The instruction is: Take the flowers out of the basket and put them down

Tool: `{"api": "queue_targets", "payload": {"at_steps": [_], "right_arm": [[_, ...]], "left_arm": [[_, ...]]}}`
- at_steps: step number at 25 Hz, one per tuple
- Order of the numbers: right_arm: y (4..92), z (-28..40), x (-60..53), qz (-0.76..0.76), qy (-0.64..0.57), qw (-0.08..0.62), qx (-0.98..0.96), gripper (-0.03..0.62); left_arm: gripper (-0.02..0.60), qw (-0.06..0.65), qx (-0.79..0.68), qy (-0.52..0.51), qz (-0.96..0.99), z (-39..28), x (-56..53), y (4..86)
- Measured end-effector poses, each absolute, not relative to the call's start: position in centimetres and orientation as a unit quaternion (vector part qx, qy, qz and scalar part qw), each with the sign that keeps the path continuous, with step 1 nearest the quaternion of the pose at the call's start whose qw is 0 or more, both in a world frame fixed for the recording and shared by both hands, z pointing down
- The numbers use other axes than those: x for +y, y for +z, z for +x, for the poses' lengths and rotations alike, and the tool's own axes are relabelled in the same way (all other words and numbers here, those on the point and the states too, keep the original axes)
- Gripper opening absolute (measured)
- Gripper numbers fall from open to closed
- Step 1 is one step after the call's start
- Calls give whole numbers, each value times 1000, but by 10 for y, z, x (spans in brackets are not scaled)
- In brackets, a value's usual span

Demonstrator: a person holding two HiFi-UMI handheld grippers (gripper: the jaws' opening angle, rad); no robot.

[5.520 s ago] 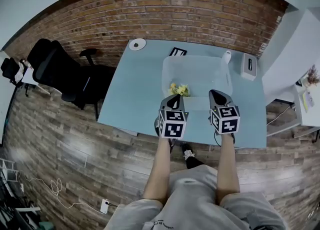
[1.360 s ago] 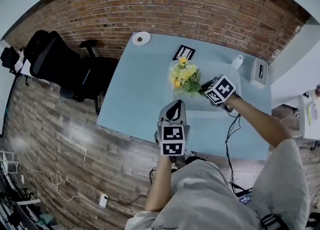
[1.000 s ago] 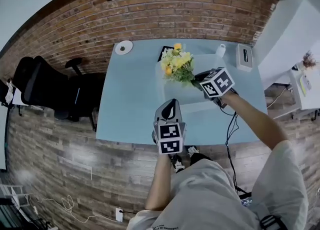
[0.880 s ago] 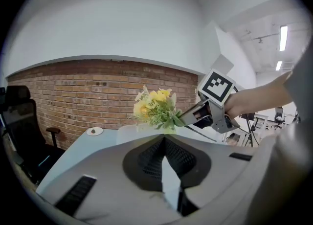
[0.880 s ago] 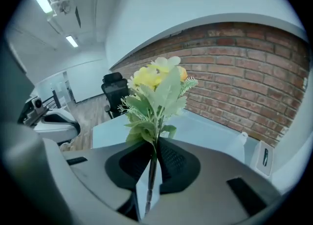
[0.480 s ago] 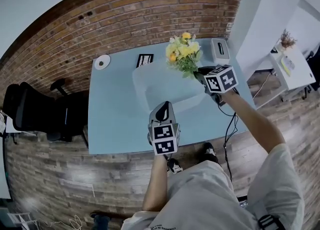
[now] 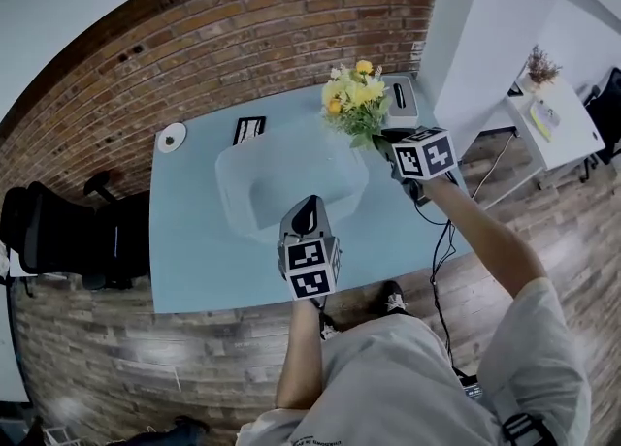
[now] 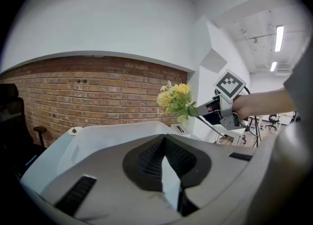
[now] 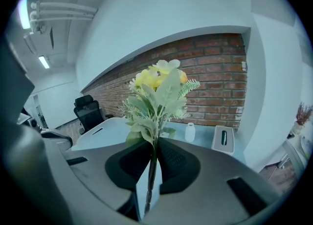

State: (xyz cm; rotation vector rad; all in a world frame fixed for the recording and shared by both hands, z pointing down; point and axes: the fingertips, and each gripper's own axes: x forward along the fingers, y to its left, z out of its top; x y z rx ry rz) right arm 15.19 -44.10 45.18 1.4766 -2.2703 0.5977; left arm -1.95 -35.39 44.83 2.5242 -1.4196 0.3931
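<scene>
Right gripper view: stems of the flowers [image 9: 156, 87] were clamped in the right gripper [image 9: 154, 146], yellow and cream blooms held upright above pale green leaves. Over the tabletop's [image 7: 189, 250] far right corner the bunch was held, near a tissue box [image 7: 400, 97], clear of the translucent basket [image 7: 228, 192]. Bare tabletop was left along the near and left edges. The left gripper [image 7: 307, 209] was closed on nothing.

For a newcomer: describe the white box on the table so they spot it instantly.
Find the light blue table by the brick wall. At its far right corner, beyond the held flowers, sits the white box, alone in having a dark top slot.
</scene>
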Motion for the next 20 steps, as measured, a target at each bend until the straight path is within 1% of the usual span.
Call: {"api": "queue_targets", "payload": {"at_steps": [6, 13, 20], "right_arm": [[486, 212, -433, 540, 260, 163, -783, 64], [539, 253, -413, 552, 288, 162, -766, 64], [597, 290, -396, 562, 326, 170, -741, 66]], "left_arm": [[17, 103, -473, 151, 862, 35, -355, 453], [17, 87, -451, 178, 870, 97, -344, 464], [17, 108, -447, 199, 865, 140, -340, 492]]}}
